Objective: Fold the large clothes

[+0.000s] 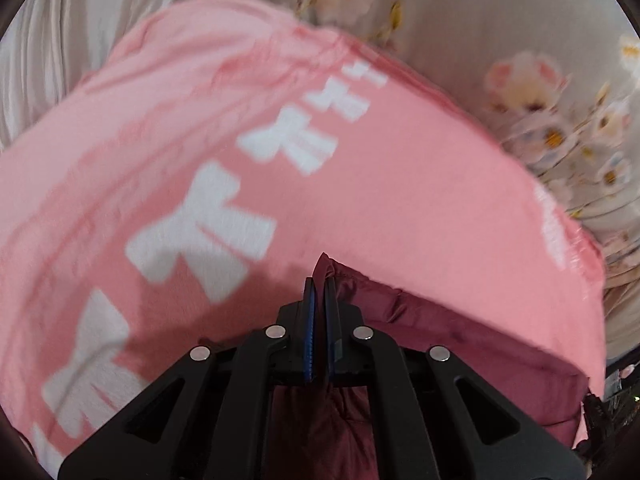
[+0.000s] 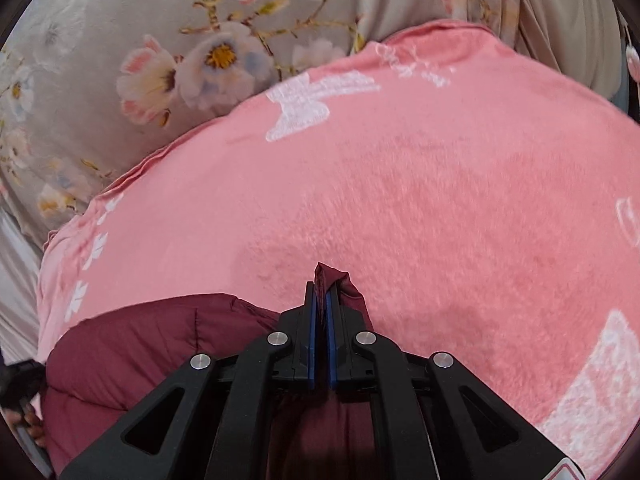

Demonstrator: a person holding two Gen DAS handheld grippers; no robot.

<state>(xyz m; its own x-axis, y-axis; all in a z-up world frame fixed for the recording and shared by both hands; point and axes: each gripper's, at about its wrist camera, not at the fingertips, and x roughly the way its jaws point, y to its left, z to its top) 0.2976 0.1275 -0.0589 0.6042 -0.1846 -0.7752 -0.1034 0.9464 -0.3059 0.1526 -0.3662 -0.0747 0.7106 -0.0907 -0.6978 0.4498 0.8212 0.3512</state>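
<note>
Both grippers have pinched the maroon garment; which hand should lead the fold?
Neither clearly: left gripper and right gripper each clamp maroon garment fabric alike over the pink blanket. Probably move both together.

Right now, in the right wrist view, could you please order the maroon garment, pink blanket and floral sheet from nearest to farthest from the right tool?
1. Maroon garment: pinched in the right tool.
2. Pink blanket: just beyond.
3. Floral sheet: farthest, upper left.
</note>
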